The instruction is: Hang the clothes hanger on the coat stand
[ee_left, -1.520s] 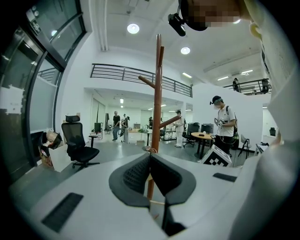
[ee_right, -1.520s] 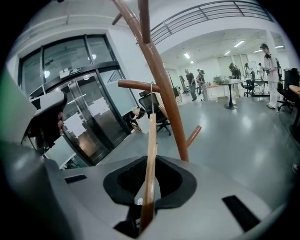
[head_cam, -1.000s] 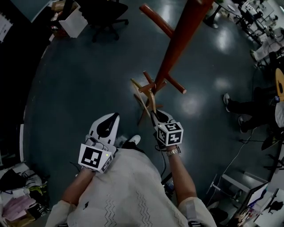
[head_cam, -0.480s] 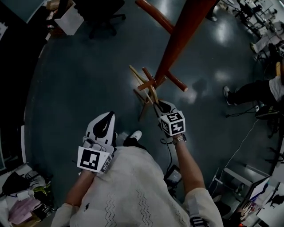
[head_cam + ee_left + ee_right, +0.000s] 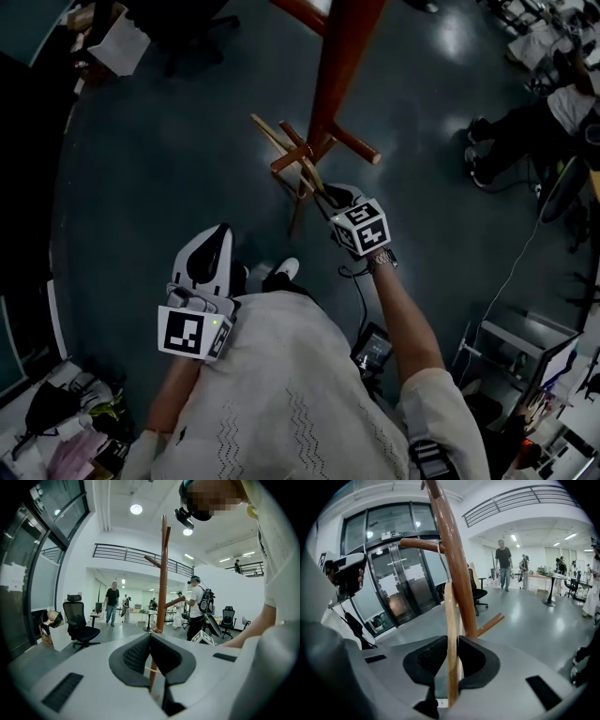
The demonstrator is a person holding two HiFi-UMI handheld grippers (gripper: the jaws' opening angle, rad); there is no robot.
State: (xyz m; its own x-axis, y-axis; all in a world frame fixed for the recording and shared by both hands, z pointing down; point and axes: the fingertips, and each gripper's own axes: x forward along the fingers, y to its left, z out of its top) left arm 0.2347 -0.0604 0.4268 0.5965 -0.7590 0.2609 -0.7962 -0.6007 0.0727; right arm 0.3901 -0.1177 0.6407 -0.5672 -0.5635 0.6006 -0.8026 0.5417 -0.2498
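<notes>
Pale wooden clothes hanger (image 5: 451, 634): sits clamped upright between the jaws of the right gripper (image 5: 452, 660), with the dark pads pressed on both faces of one slim bar. Rises straight in front of the reddish-brown wooden coat stand (image 5: 452, 555) and overlaps its pole in the right gripper view; contact with the pole cannot be told. Stands below a short horizontal peg (image 5: 419, 544) and beside a lower slanted peg (image 5: 490, 623).

In the head view, appears as thin pale bars (image 5: 272, 139) crossing the cluster of low pegs (image 5: 354, 145) on the stand (image 5: 342, 66), with the right gripper (image 5: 328, 195) just beneath and its marker cube (image 5: 361, 228) facing up. Seating of the hanger on any peg cannot be confirmed.

Left gripper (image 5: 214, 239): hangs lower and to the left, well apart from the stand, close to the white knitted top (image 5: 281, 394). Jaws together in the left gripper view (image 5: 150, 651), with nothing between the pads; stand (image 5: 162, 573) visible beyond them.

Surroundings: dark glossy floor (image 5: 169, 141), black office chair (image 5: 77, 620), several people standing in the distance (image 5: 111, 602).
</notes>
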